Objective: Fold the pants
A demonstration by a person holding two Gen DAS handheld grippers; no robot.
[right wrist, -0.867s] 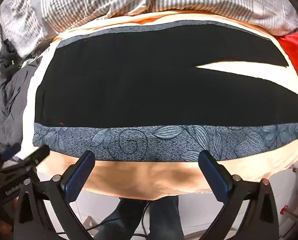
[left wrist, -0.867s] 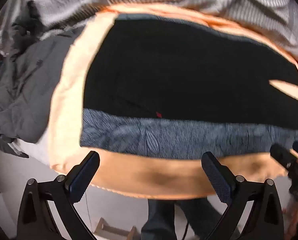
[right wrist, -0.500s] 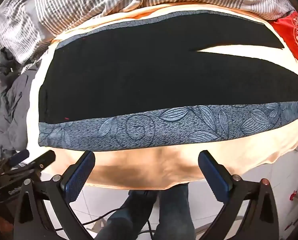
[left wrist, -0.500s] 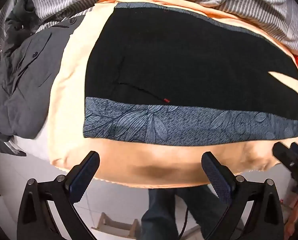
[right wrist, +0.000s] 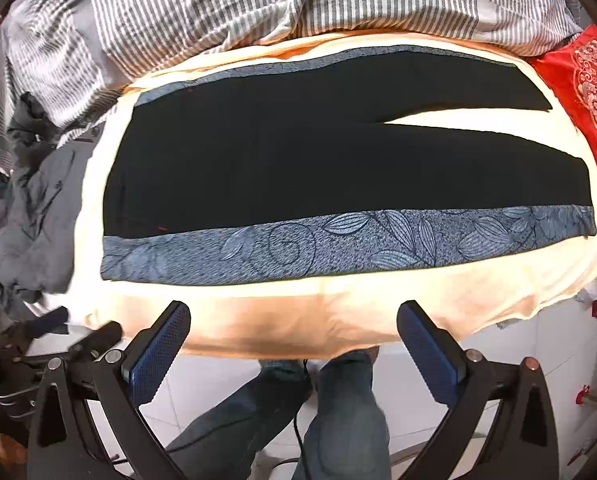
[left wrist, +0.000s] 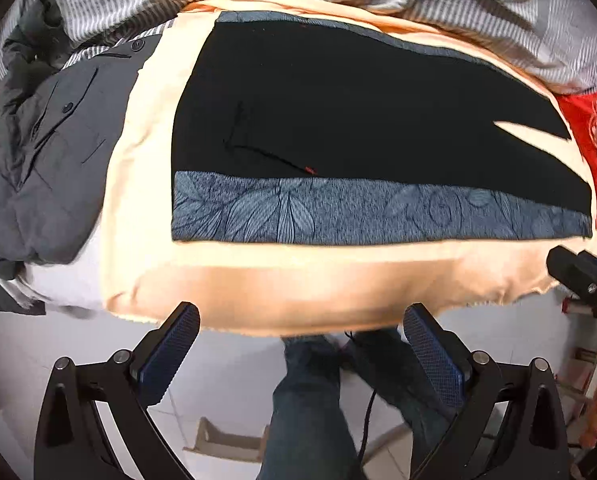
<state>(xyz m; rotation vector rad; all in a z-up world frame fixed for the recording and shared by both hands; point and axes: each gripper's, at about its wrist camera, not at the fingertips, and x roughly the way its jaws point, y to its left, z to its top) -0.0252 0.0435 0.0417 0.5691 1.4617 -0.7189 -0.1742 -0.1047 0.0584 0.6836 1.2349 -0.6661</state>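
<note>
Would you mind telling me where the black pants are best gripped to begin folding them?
I would take the black pants along the near blue patterned side strip, coming from the bed's front edge. They lie flat, legs spread toward the red cushion, and that edge lies closest to both open hand-held grippers, left and right, so it could be lifted over the far leg.

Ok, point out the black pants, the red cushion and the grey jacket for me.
black pants [right wrist: 298,160]: right wrist view, on the middle of the black fabric.
red cushion [right wrist: 590,92]: right wrist view, on its embroidered pattern.
grey jacket [left wrist: 58,152]: left wrist view, on its front panel below the buttons.
</note>
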